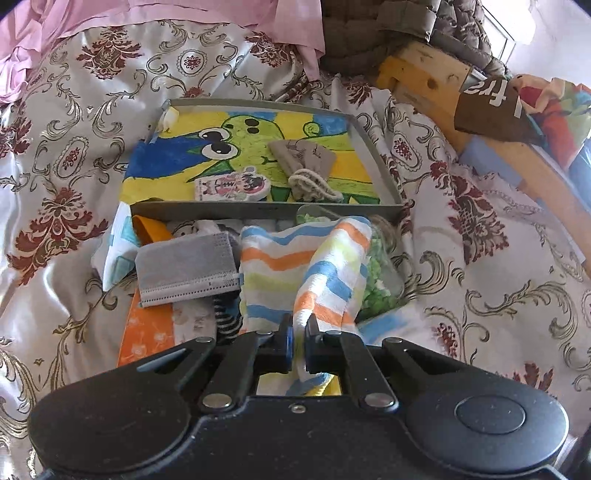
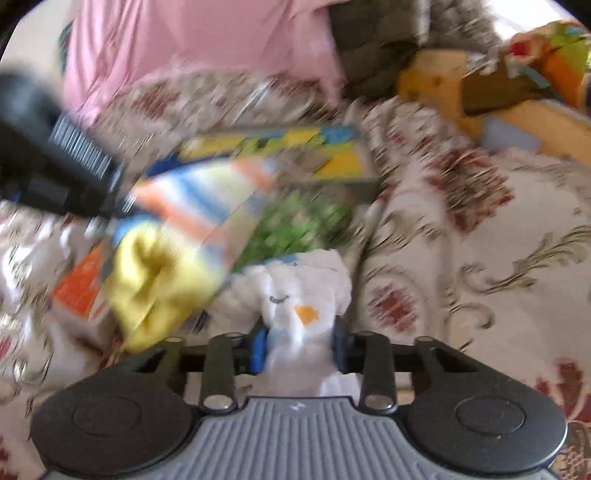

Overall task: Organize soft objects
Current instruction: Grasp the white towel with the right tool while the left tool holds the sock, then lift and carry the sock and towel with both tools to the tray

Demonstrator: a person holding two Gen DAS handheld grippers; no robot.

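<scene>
A bed is lying under a shiny cream bedspread (image 1: pixel 66 192) patterned with dark red flowers and gold scrolls. Pink bedding (image 1: pixel 74 22) is bunching at its far side, a wooden frame (image 1: pixel 424 77) is showing beyond, and daylight is brightening the top right corner.

pouch (image 1: pixel 301 157) in tray (image 1: pixel 376 147), towel (image 1: pixel 295 266) before

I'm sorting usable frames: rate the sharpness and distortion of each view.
Left wrist view: sharp, the striped towel and tray crisp, fisheye bending the edges. Right wrist view: heavy motion smear over the bedspread; only the white sock reads fairly clearly.
</scene>
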